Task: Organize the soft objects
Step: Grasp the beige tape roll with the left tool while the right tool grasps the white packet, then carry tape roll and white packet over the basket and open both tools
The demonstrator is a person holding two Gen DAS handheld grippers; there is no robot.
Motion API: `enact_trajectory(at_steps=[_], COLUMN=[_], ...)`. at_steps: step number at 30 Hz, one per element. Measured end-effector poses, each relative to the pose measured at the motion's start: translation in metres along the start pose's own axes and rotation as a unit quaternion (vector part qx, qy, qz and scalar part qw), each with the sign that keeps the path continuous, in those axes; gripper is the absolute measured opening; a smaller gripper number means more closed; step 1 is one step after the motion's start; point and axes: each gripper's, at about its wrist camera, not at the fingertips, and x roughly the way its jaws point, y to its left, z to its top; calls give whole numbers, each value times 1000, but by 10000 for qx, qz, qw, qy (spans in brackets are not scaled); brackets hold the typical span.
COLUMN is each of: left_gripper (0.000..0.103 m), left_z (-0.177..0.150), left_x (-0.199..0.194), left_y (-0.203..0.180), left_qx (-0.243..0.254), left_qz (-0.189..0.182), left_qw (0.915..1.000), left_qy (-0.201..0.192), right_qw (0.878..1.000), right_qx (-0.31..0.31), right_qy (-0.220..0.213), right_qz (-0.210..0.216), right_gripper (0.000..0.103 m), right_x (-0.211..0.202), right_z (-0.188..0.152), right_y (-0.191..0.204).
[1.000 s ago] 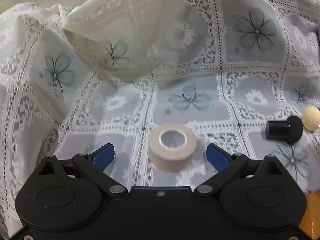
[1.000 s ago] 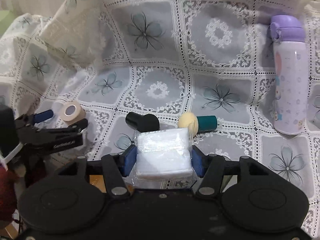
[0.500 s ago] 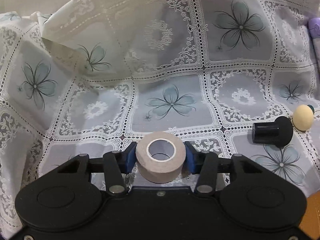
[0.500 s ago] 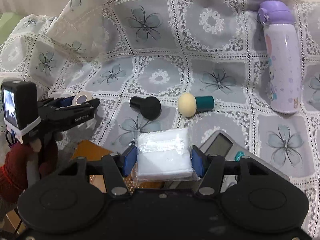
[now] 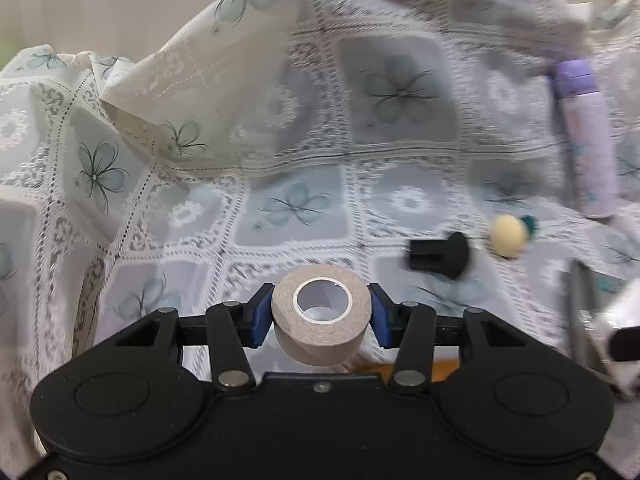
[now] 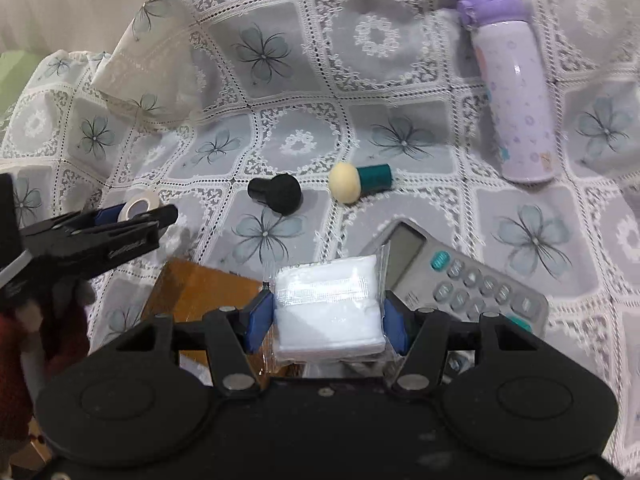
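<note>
My left gripper (image 5: 320, 314) is shut on a beige tape roll (image 5: 320, 314) and holds it lifted above the lace cloth (image 5: 300, 208). It also shows at the left of the right wrist view (image 6: 132, 210), with the tape roll (image 6: 140, 204) between its blue pads. My right gripper (image 6: 328, 316) is shut on a white wrapped gauze pack (image 6: 328, 312), held above a brown box (image 6: 200, 292) and a calculator (image 6: 460, 276). A black sponge puff (image 6: 276, 193) and a yellow sponge puff with a teal handle (image 6: 358, 181) lie on the cloth ahead.
A purple bottle (image 6: 512, 92) lies at the far right on the cloth. The cloth rises in a fold (image 5: 224, 92) at the back left. The black puff (image 5: 440, 254), the yellow puff (image 5: 508, 236) and the bottle (image 5: 584, 136) also show in the left wrist view.
My left gripper closed on the tape roll and lifted it off the cloth. My right gripper rose and drew back with the gauze pack, bringing the calculator and brown box into view.
</note>
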Motion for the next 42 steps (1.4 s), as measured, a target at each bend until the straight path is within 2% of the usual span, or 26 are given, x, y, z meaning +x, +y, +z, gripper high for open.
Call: enact_trajectory(at_steps=[5,13,17,23,28,35,42], left_gripper=[49,49,49,49,49,49,49], left_z=[-14,-35,-49,-70,-88,-110,-133], left_x=[-41,-105,-128,-154,-176,-203,-225], left_y=[-21,-52,-68,-86,-97,-105,-99], left_qx=[-90,-43,70,124,156,38,-303], left_qz=[-325,-617,-552,-481,-468,-601,-917], left_qw=[9994,9980,9980,9964,9956,9944,9902], left_qy=[79,161,308,691,796,872,1010], right_qw=[9998,9982,9967,9941,9926,9904,9879], right_qx=[192,599,801,1052,1177,1363,1535], right_qy=[21,38,53,127,158,65,-161], right_qz=[-30,-72,-127,-211,-258,-199,-168], right_gripper=[57,57,57,57,57,58,58], right_x=[-24,-69,-89,-115,-135,-163,-190], right_z=[-24,-72,-100,-142,-173,-208,-230], right_y=[-8,-22,-27,-35,-36,-31,-28])
